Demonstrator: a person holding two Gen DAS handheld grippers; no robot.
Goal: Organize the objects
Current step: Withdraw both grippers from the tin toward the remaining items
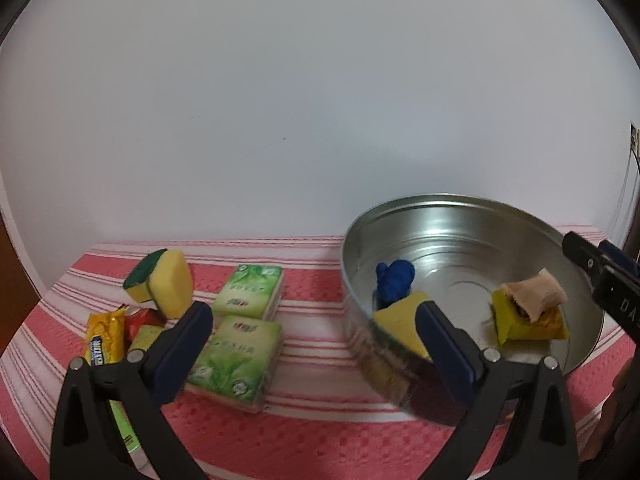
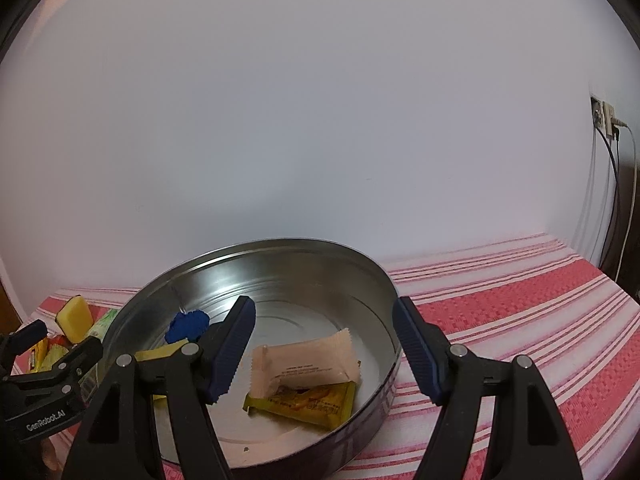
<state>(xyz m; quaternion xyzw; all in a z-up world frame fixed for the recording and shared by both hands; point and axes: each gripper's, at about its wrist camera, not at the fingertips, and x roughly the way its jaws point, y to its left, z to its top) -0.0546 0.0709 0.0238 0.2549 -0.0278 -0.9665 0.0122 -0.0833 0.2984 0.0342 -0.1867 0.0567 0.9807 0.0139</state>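
A white wall (image 1: 280,100) stands behind my bench, covered by a red striped cloth (image 1: 312,432). On it sits the round metal tin (image 2: 360,272), holding a blue lump (image 2: 187,325) and snack packets (image 2: 308,360). Both my left tongs (image 1: 314,346) and right tongs (image 2: 324,350) stand wide, holding nothing. Only the left view shows the green tissue packs (image 1: 236,356) and sponge (image 1: 170,282); only the right shows the wall socket (image 2: 602,114).
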